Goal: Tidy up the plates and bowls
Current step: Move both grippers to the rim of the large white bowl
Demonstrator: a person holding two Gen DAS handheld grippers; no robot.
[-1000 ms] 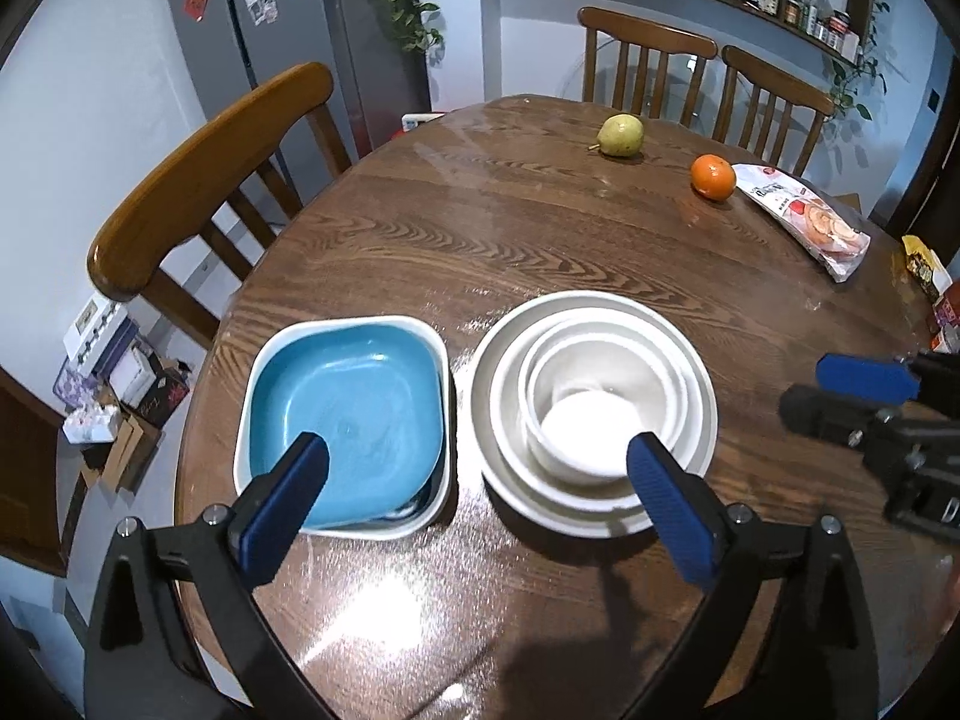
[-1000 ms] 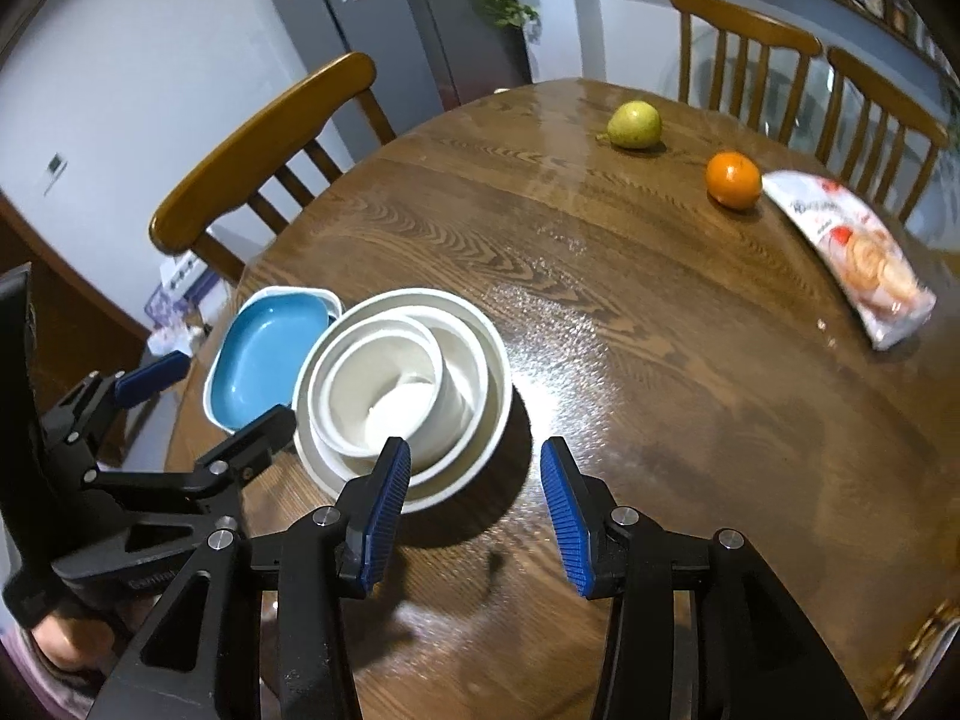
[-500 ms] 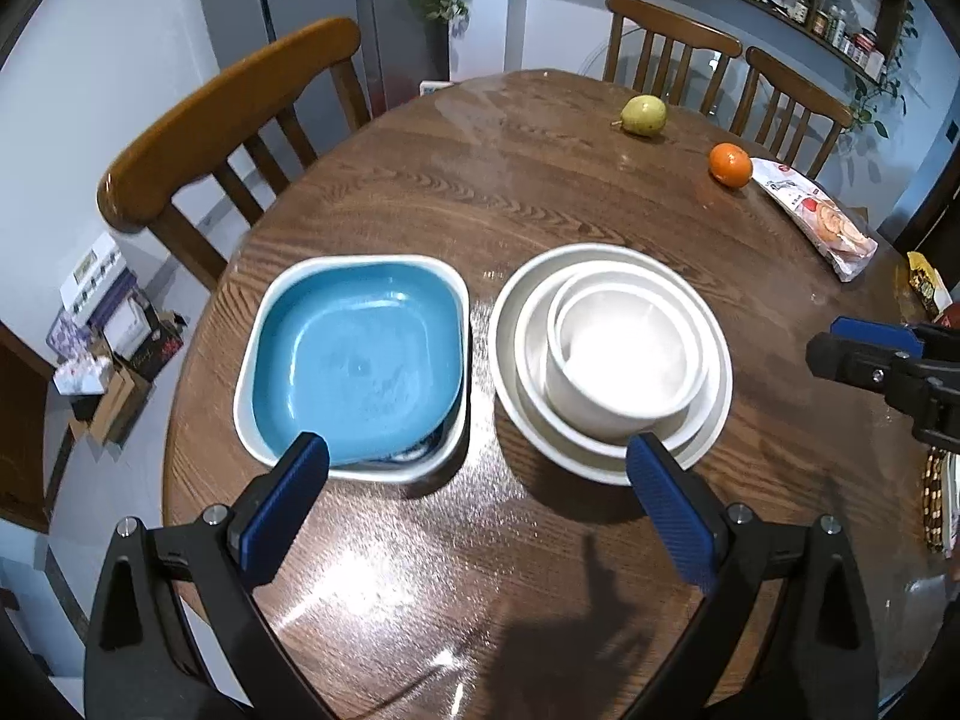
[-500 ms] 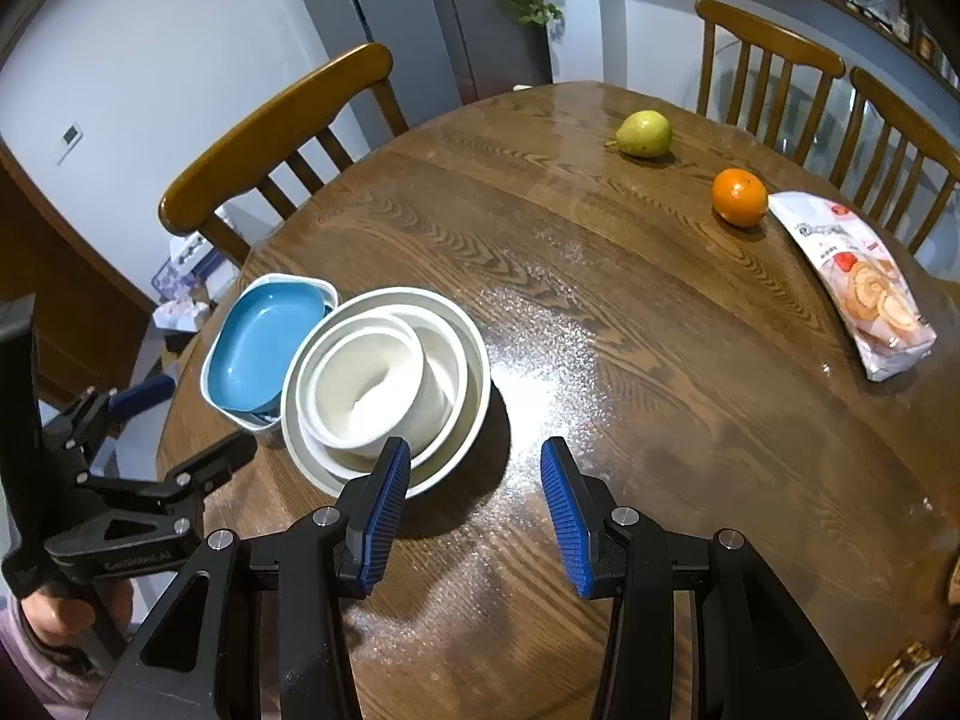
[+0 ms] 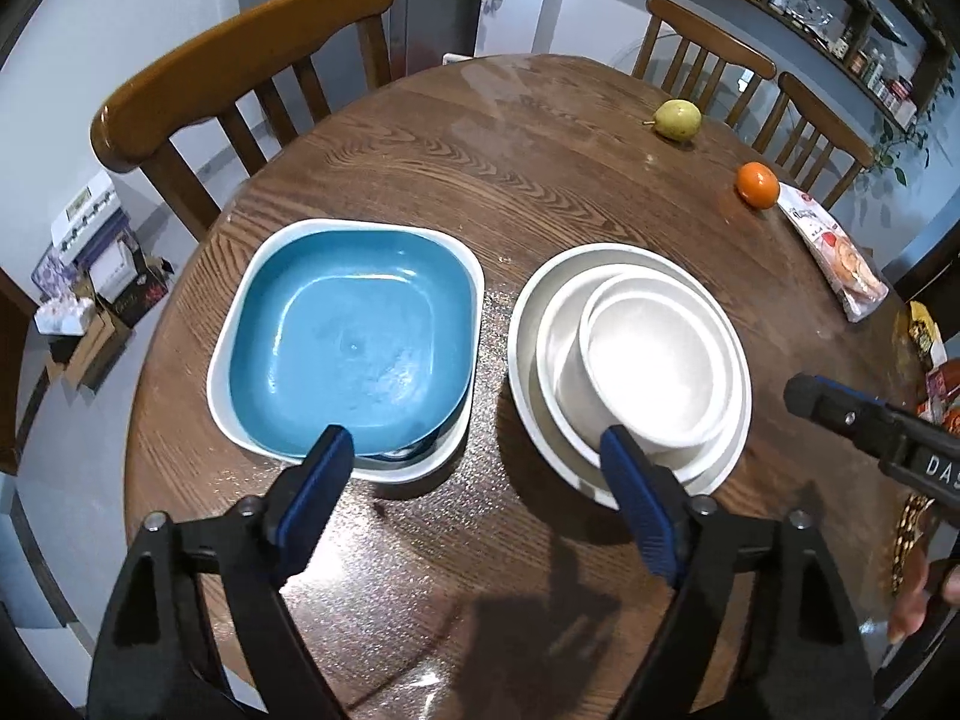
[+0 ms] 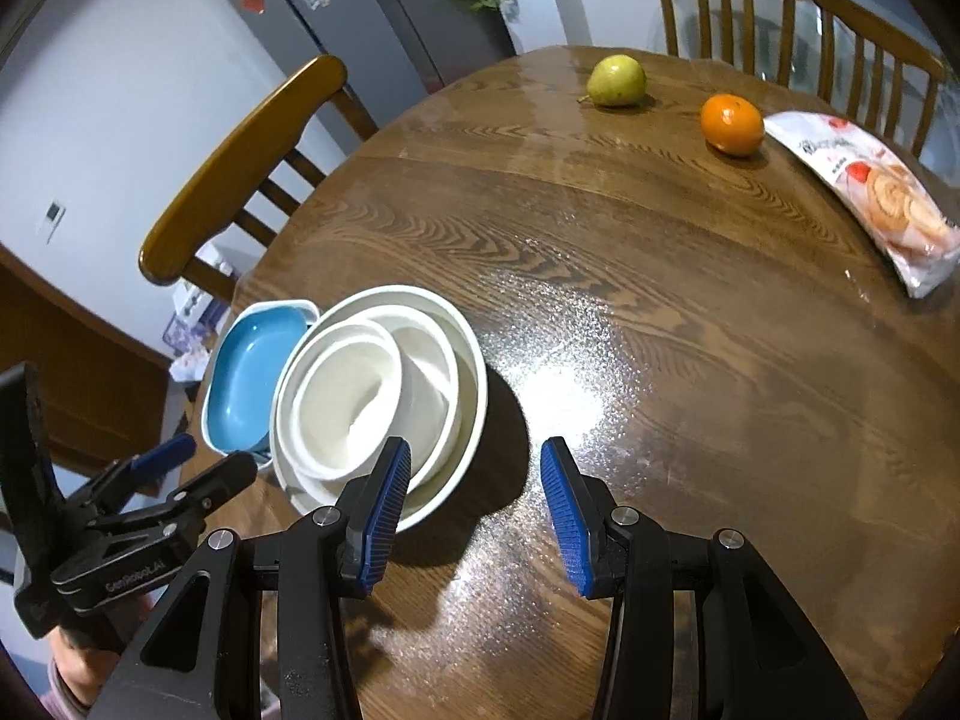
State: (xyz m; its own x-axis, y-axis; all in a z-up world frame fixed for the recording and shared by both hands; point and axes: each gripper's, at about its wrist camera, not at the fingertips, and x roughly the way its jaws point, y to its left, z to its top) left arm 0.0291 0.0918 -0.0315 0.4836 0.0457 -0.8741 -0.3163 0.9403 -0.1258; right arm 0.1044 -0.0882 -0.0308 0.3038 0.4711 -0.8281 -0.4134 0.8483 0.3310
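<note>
You held left gripper [image 5: 474,480] above near table [image 5: 510,150] edge, jaws parted, just narrowing, nothing between pads. Blue square dish [image 5: 351,342] lay ahead-left of it, white stack [image 5: 630,360] ahead-right: round plate, wider bowl, small bowl nested. Gap between the two piles sat dead ahead of your left claw. Right gripper [image 6: 474,510], half-open and empty, had stack just left of its left pad; judged nearer to stack.

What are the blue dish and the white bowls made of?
Blue dish: probably glazed ceramic or glossy plastic; it is shiny, with bright glints. White bowls: likely ceramic with a duller, smooth finish. Looks alone cannot settle it.
</note>
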